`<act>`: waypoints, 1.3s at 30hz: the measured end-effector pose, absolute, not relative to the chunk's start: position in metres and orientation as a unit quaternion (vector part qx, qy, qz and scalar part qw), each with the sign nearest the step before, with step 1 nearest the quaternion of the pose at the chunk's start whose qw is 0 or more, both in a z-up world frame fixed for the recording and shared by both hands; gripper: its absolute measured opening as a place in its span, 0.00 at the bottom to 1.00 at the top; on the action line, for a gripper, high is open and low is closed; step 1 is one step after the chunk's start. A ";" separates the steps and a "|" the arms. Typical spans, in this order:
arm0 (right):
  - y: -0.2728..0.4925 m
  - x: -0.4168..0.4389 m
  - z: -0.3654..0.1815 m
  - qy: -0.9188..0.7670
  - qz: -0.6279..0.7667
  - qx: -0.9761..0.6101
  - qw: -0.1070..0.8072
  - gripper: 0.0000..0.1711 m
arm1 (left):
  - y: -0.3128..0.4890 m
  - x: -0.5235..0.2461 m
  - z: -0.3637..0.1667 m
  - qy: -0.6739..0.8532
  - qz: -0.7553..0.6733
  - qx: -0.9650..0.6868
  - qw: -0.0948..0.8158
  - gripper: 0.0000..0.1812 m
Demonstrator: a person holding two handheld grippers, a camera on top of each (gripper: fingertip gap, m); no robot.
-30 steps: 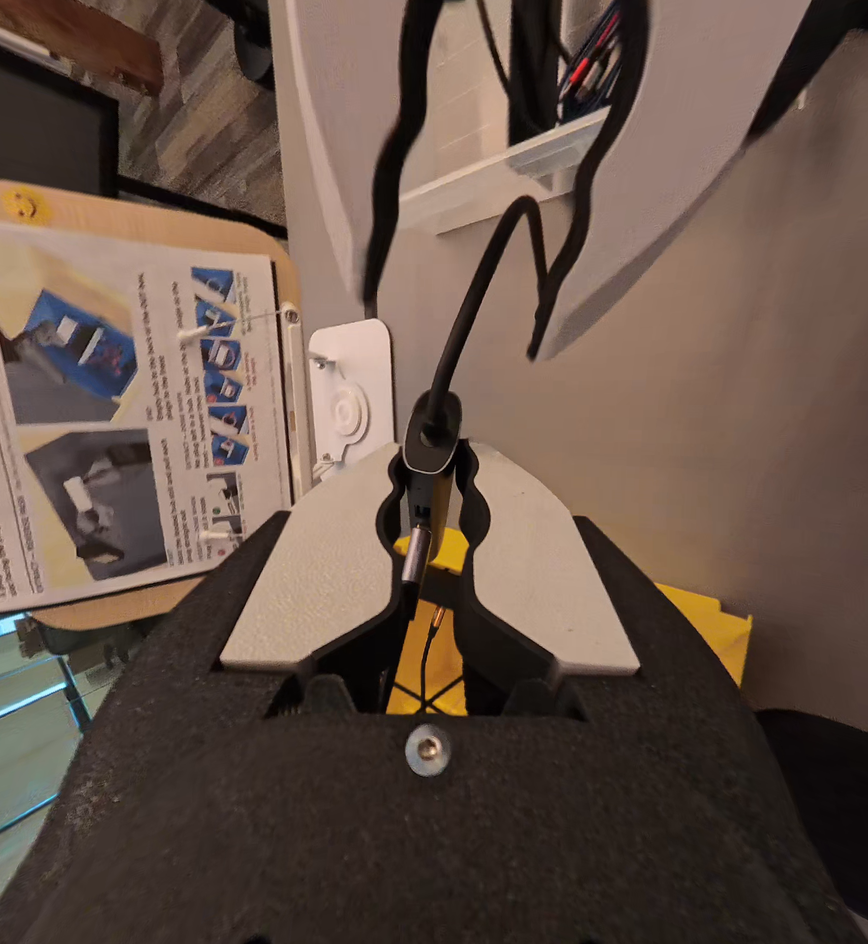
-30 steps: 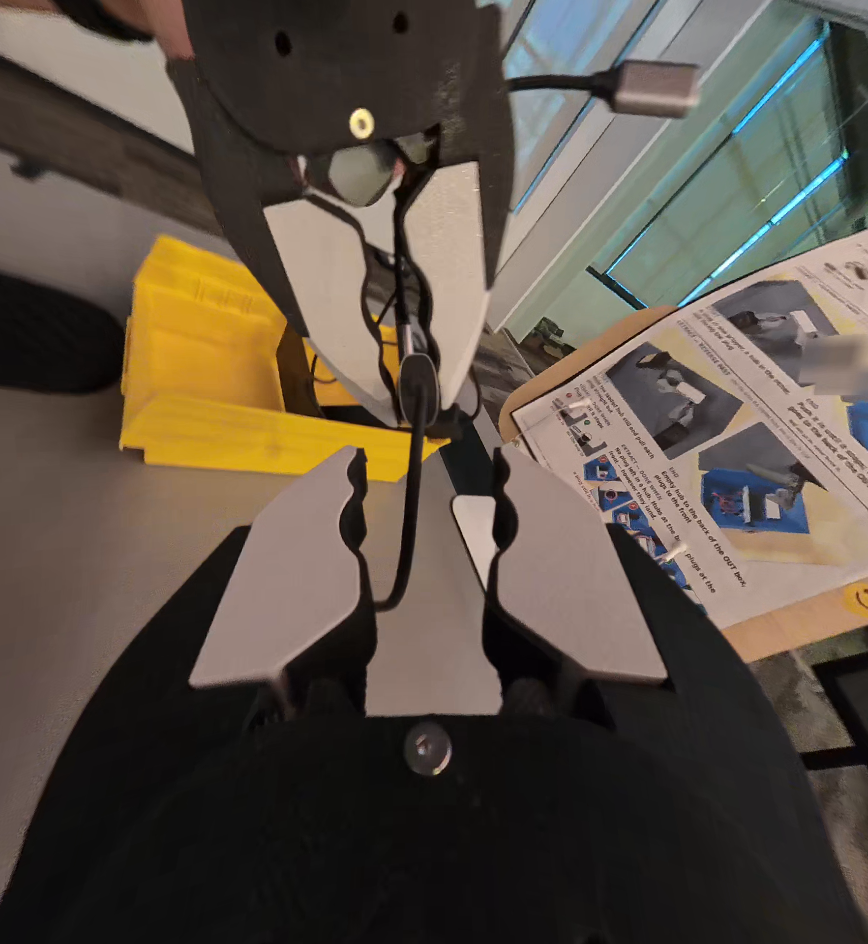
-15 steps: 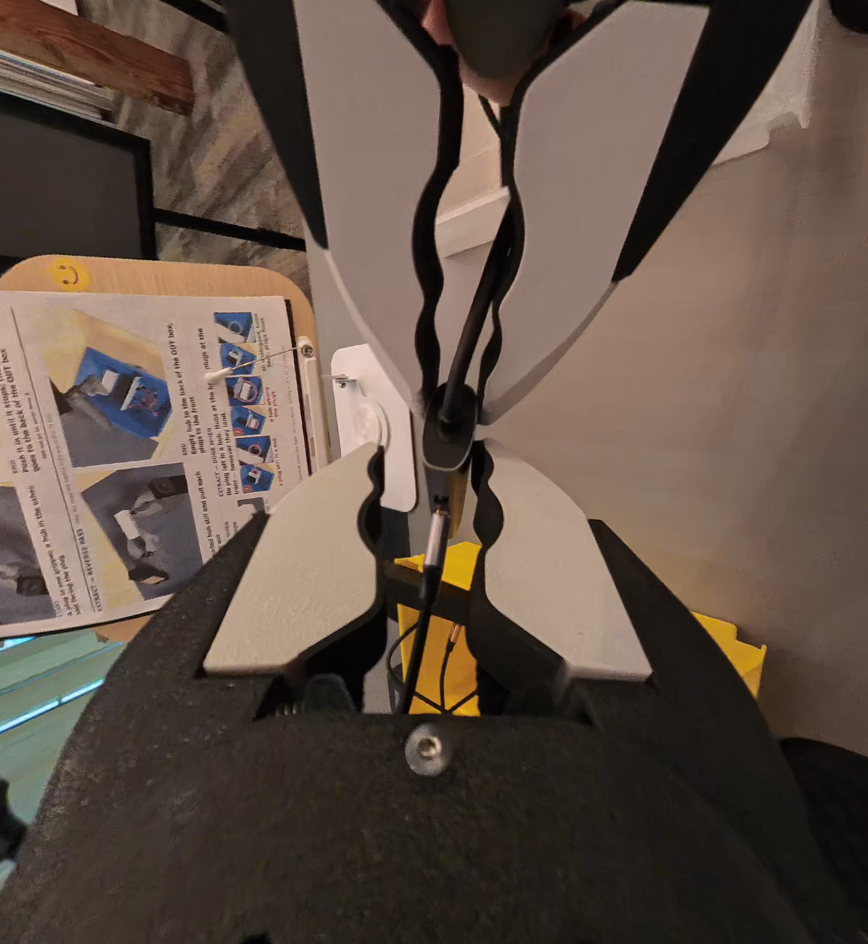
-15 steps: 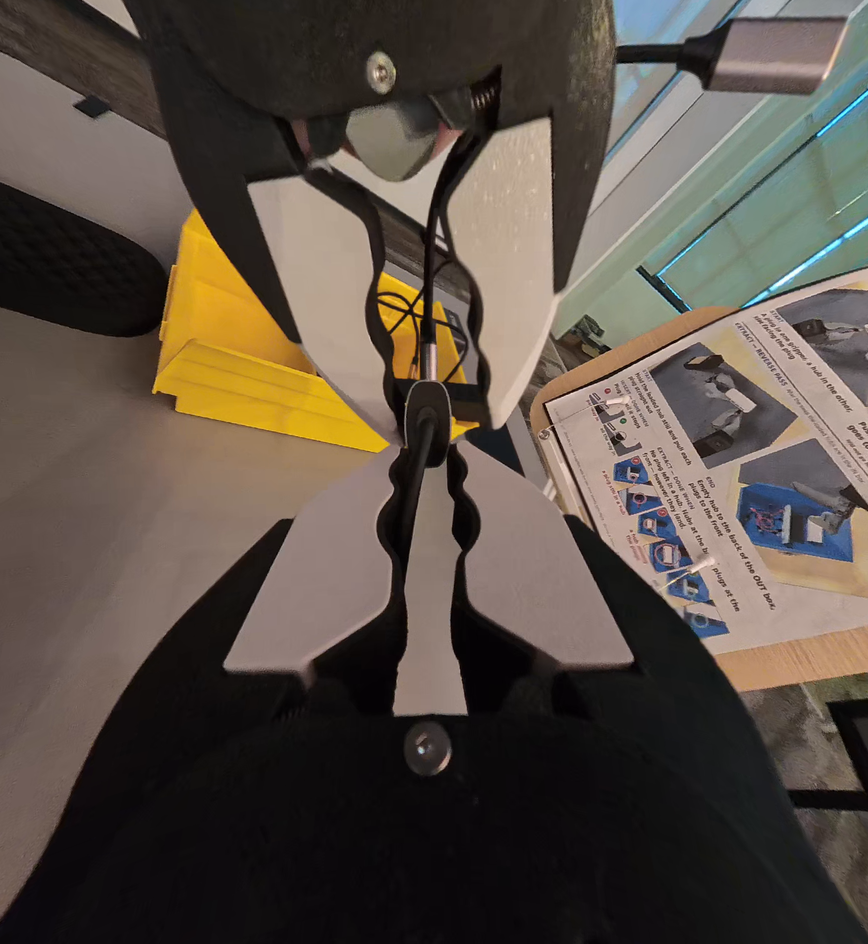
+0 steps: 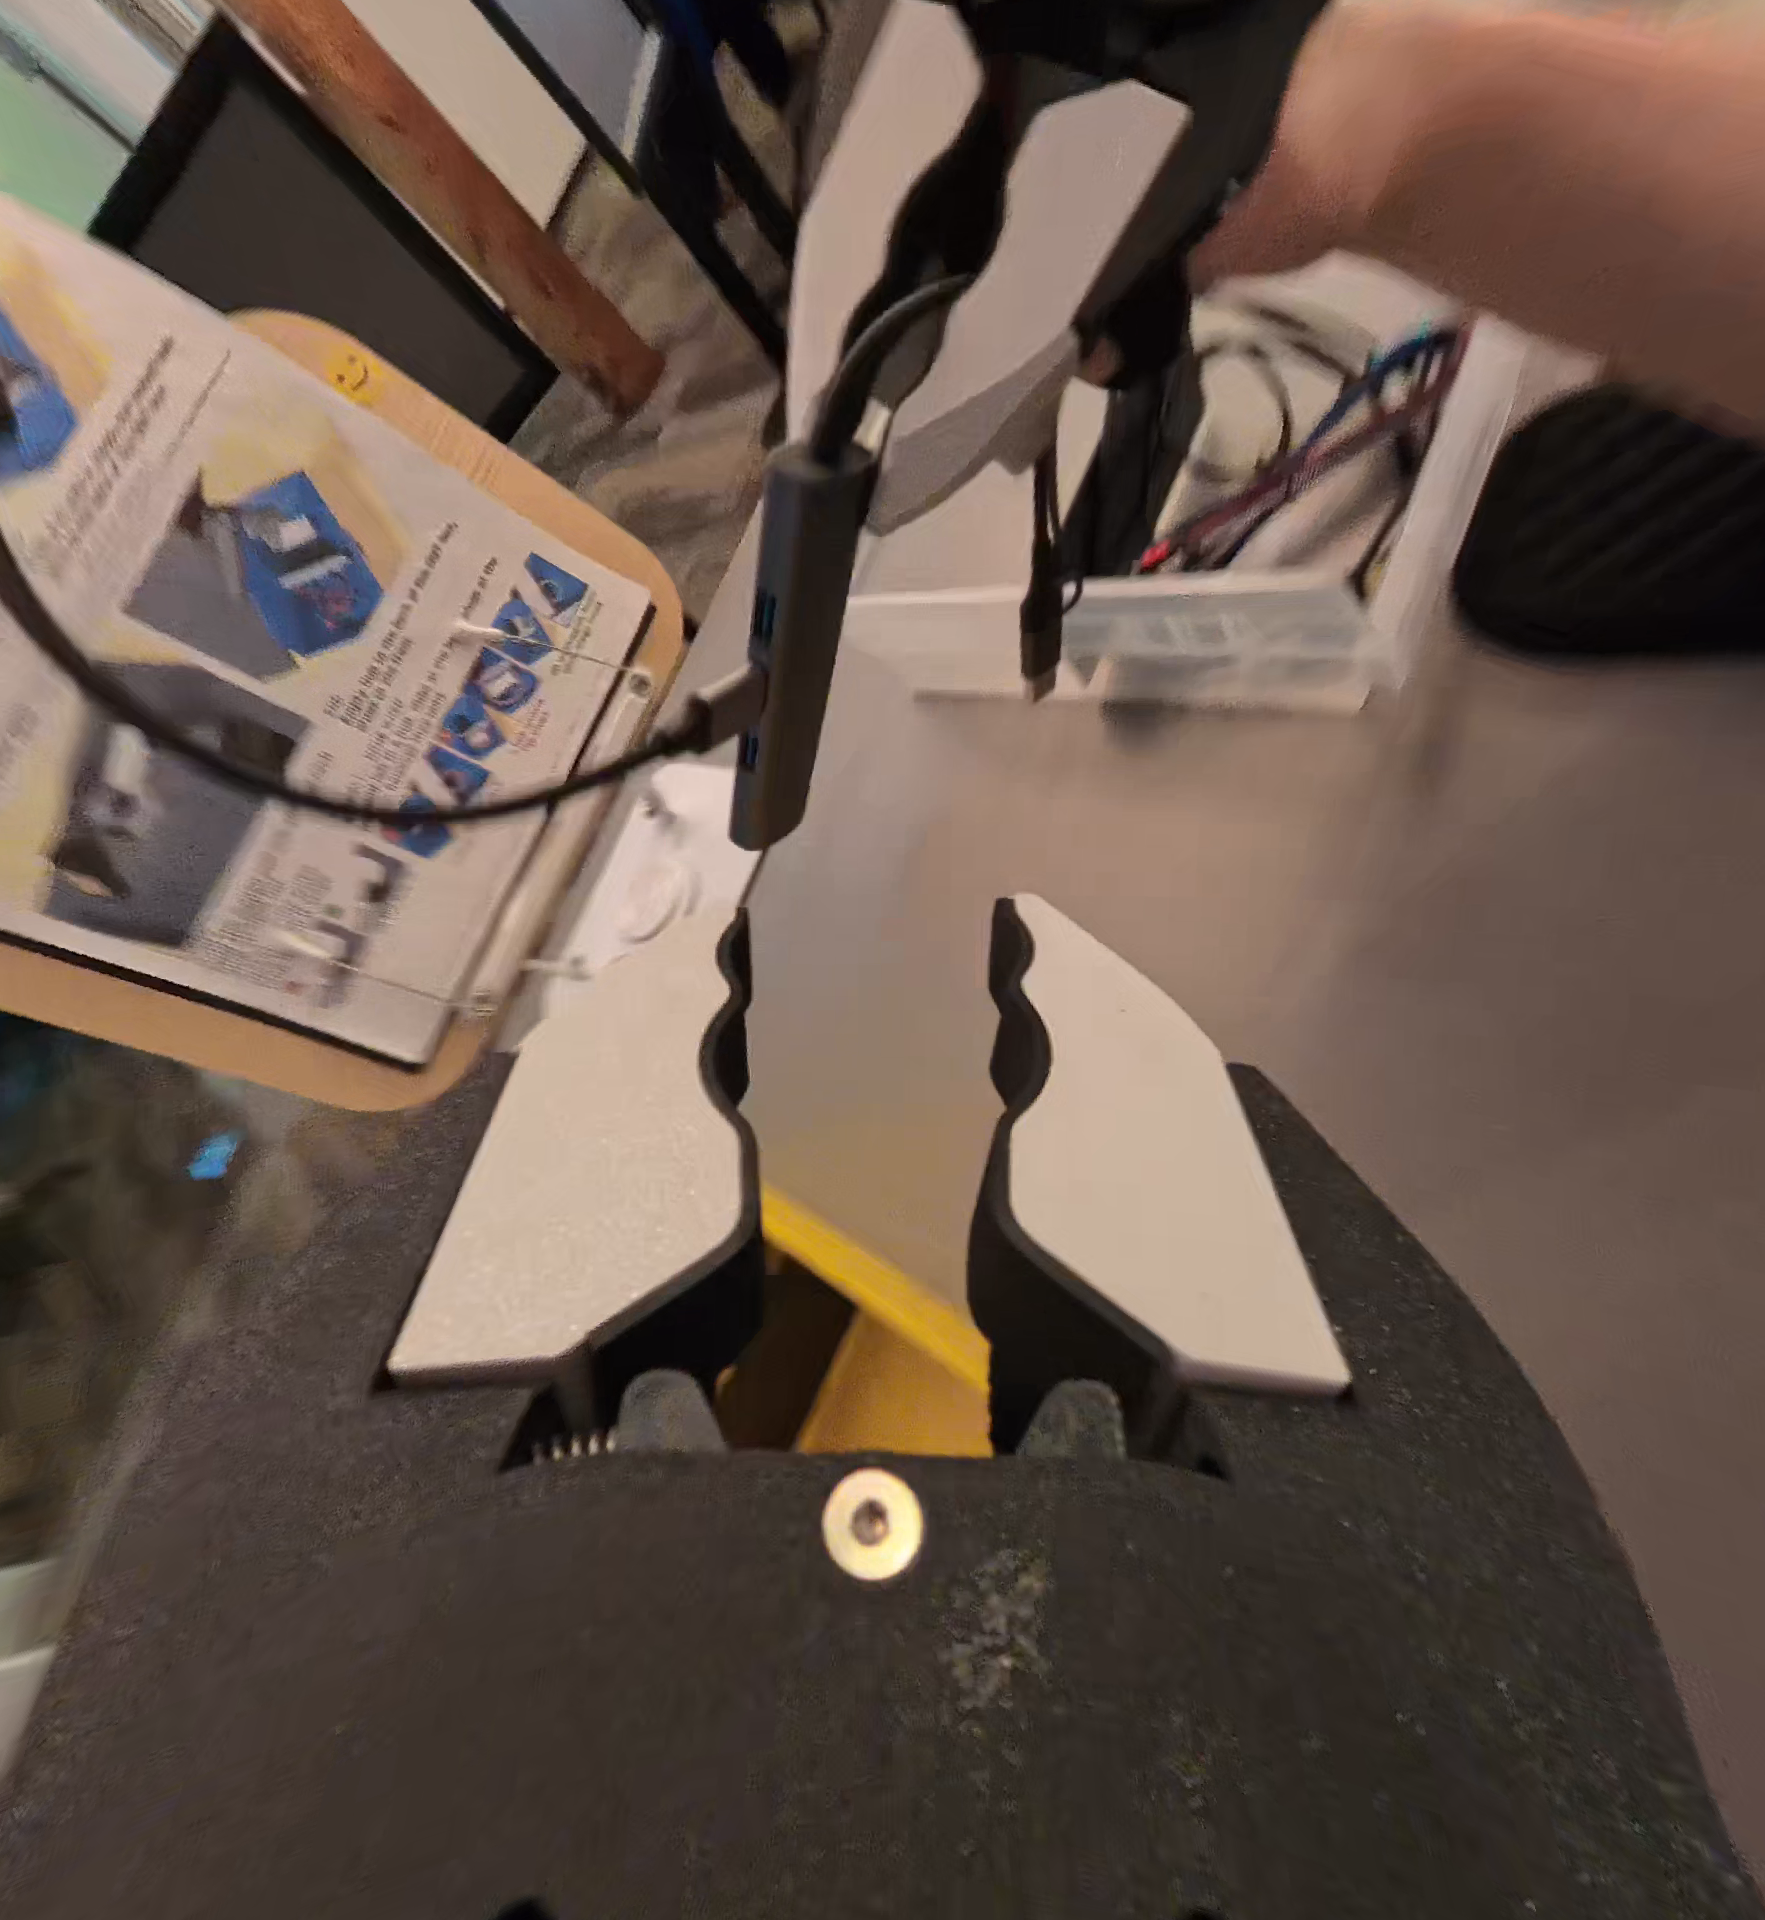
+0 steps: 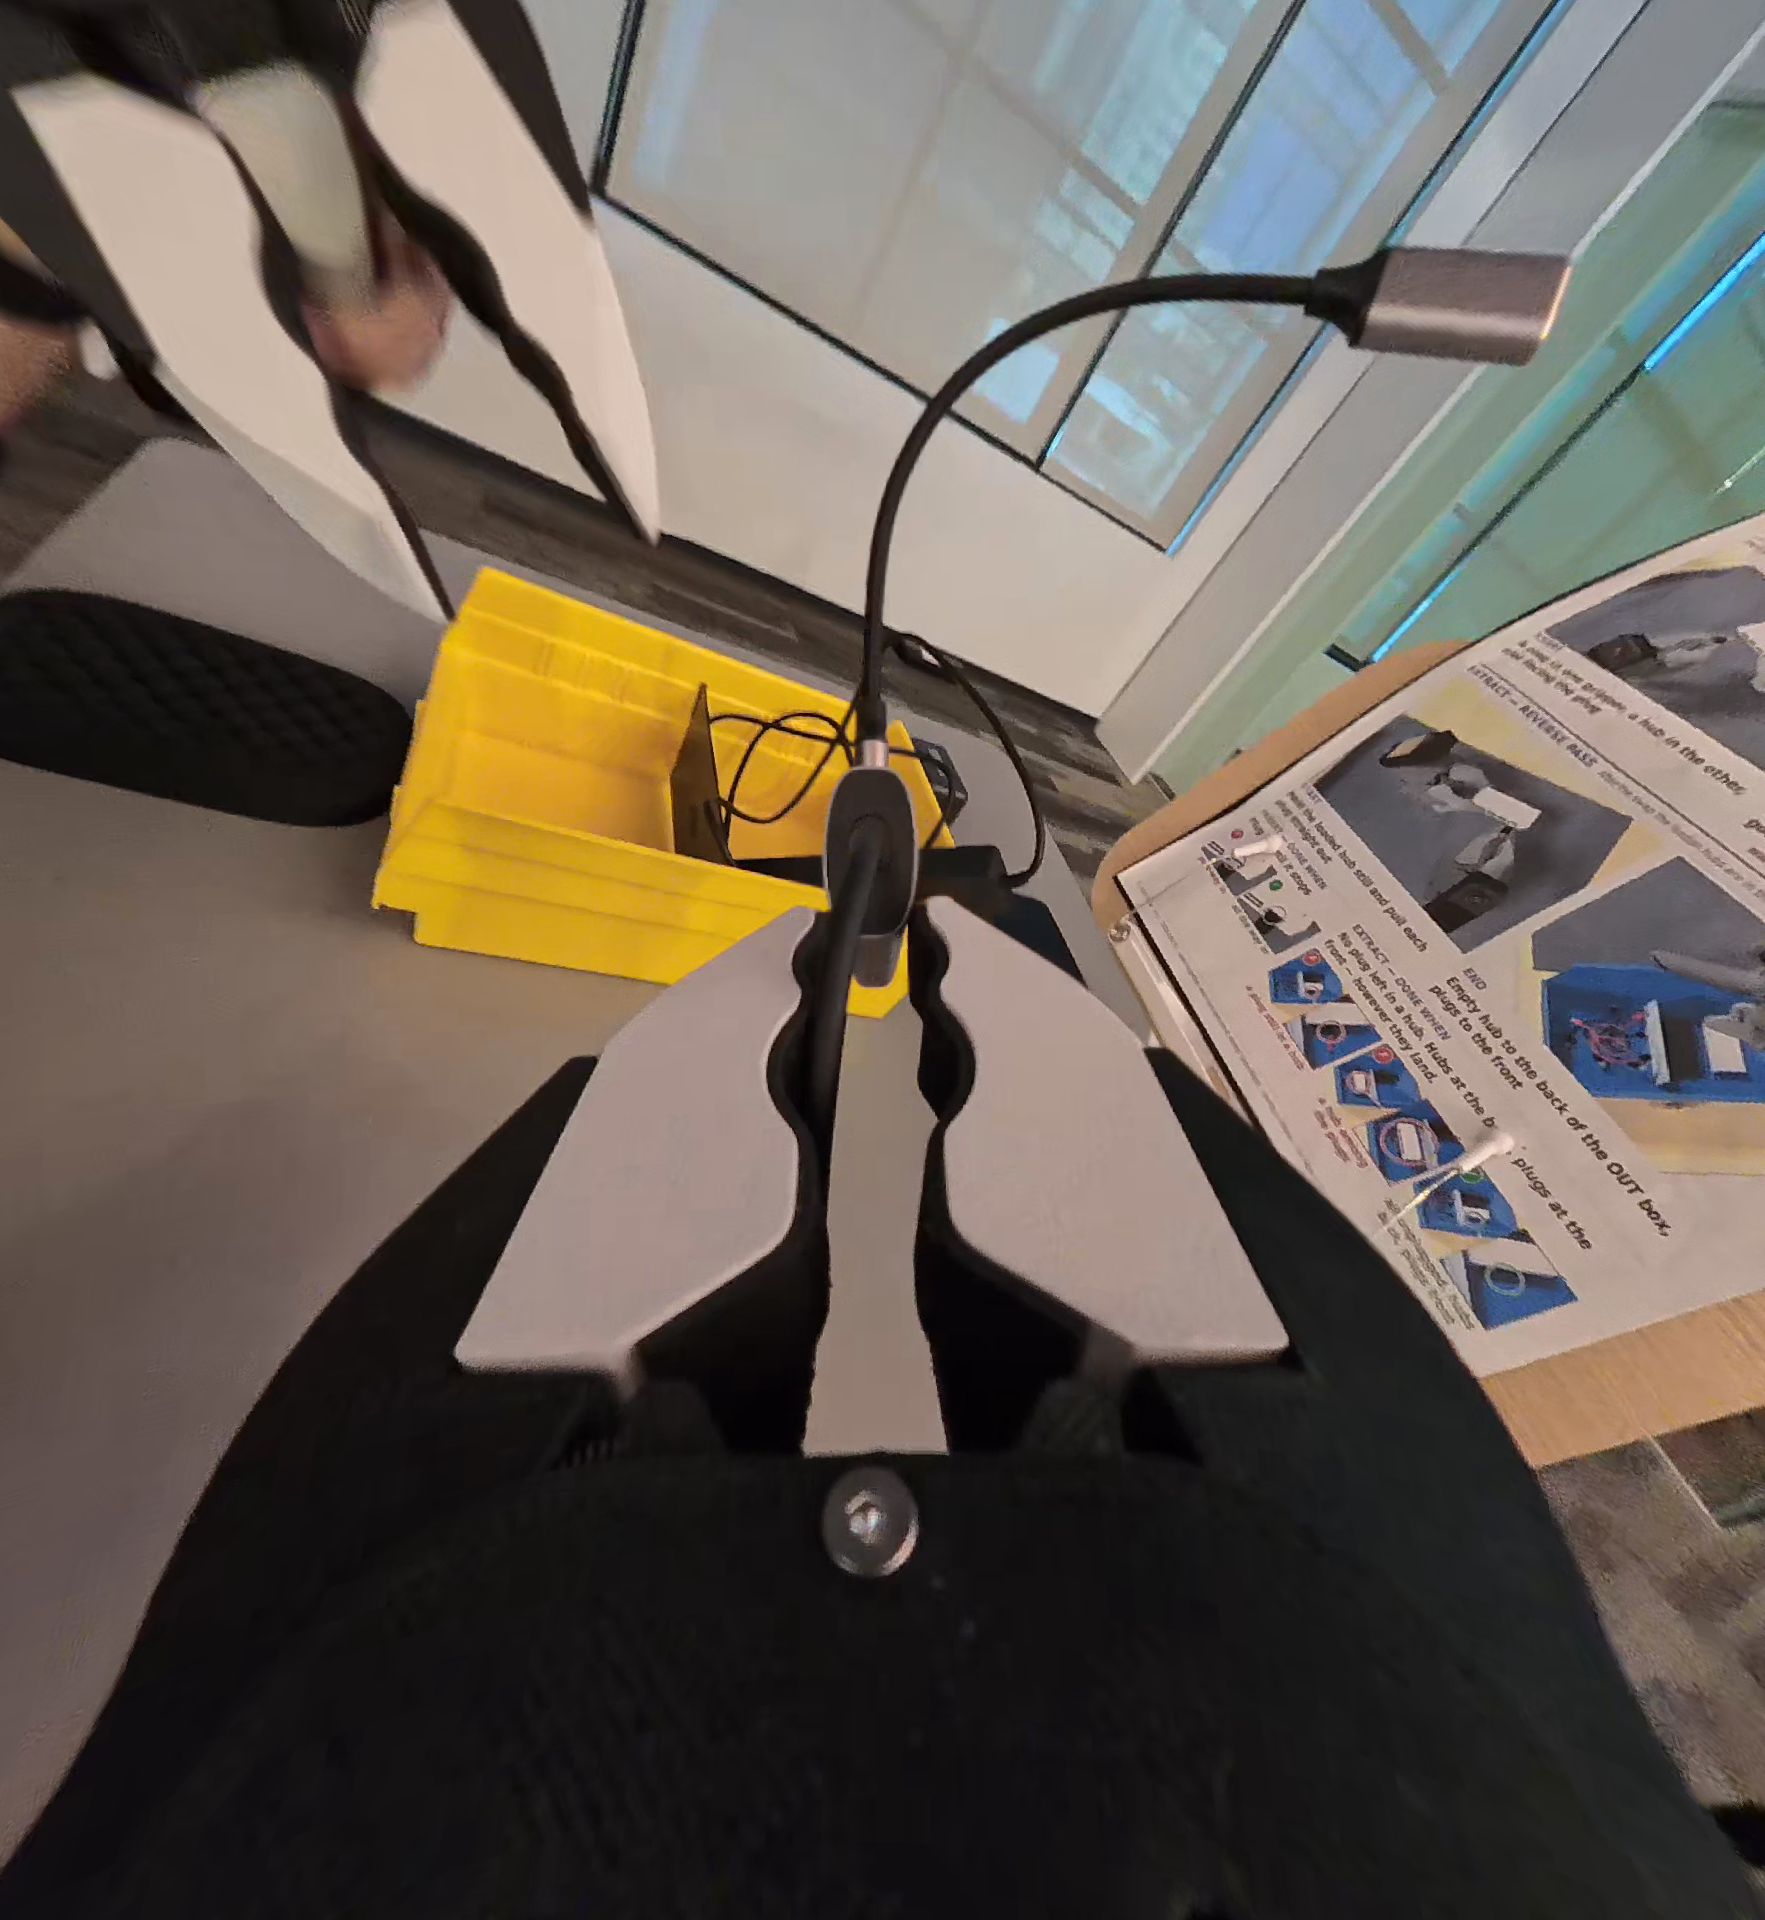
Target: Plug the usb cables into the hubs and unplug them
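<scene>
Hanging from the right gripper [image 5: 945, 343] at 12 o'clock, the dark USB hub [image 5: 800, 644] has its cord pinched in those closed jaws; a cable plug [image 5: 722, 707] sits in its side. The left gripper [image 5: 867, 935] has its jaws open, empty, above the bench [image 5: 1480, 935].

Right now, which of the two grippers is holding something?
The right gripper, shut on the grey hub; the left gripper stands open and empty.

Cables [image 6: 805, 748] in bin [image 6: 545, 831], L of clipboard [image 6: 1636, 1361]
</scene>
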State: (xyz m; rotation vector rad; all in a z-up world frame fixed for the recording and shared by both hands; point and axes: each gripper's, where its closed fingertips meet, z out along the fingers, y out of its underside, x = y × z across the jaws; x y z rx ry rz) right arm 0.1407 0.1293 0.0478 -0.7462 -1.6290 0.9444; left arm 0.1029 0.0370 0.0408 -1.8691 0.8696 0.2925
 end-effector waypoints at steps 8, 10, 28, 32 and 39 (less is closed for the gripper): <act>0.099 0.156 0.067 -0.675 0.476 -0.258 0.501 0.08 | 0.089 0.098 0.008 0.212 -0.119 -0.705 0.666 0.43; 0.091 0.160 0.072 -0.669 0.507 -0.241 0.487 0.08 | 0.088 0.106 0.028 0.225 -0.128 -0.639 0.724 0.36; 0.096 0.160 0.045 -0.723 0.433 -0.241 0.480 0.26 | 0.078 0.136 0.021 0.386 -0.019 -0.625 0.679 0.09; 0.086 0.155 0.032 -0.749 0.413 -0.223 0.467 0.13 | 0.074 0.142 0.012 0.428 -0.006 -0.636 0.642 0.09; 0.077 0.162 0.042 -0.726 0.474 -0.169 0.468 0.11 | 0.072 0.143 0.031 0.444 -0.005 -0.572 0.690 0.14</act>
